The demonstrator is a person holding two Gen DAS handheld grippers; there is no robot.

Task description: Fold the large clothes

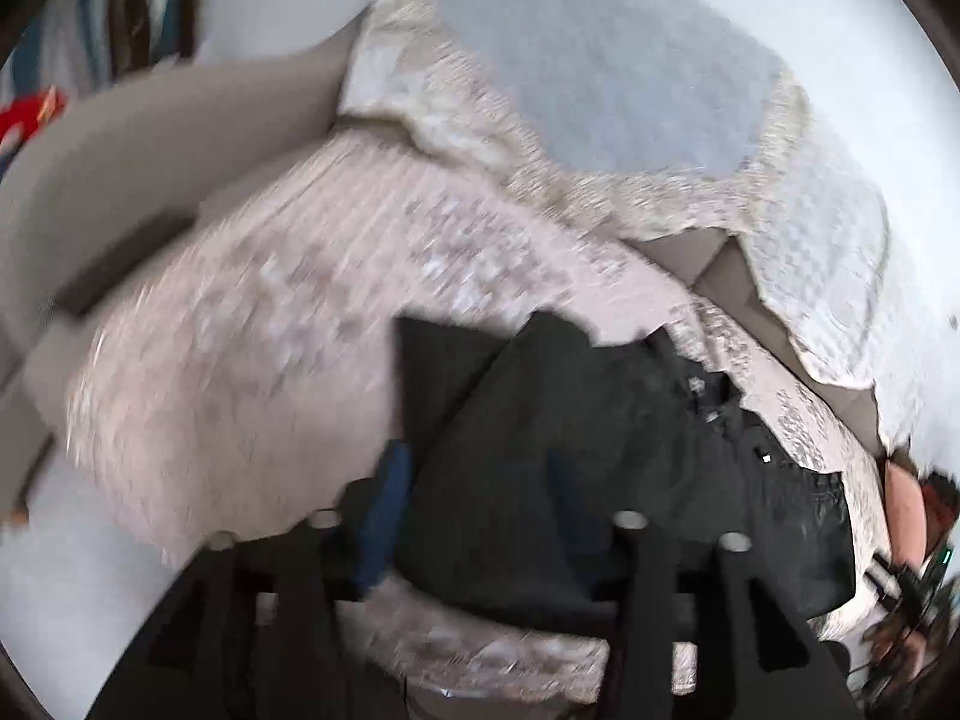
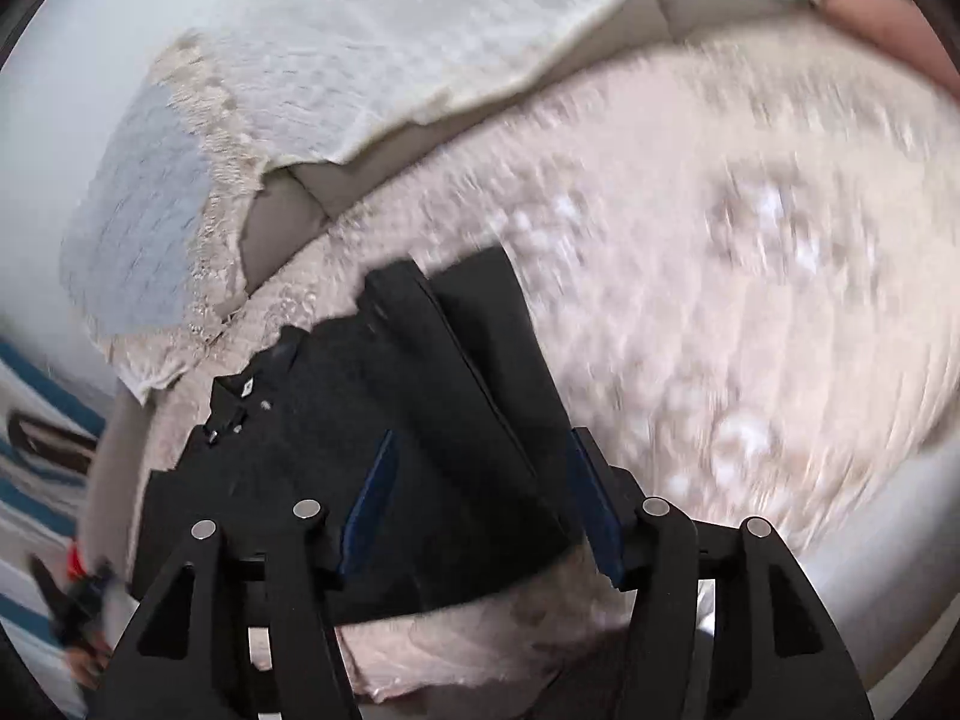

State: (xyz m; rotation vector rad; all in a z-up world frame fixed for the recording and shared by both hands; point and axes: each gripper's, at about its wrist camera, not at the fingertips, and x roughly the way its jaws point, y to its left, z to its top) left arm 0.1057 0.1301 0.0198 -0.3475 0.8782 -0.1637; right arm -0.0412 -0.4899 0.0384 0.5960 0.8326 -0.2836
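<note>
Around black garment, pale throws

1. a folded garment lies on a textured cover spread over a couch.
2. behind it, a second cloth drapes over the couch back.
3. both grippers hang above the garment.

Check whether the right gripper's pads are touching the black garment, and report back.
Apart. In the right wrist view, the right gripper stands open above the black garment; its blue pads clamp no cloth, and the garment lies flat on the pale patterned cover.
</note>
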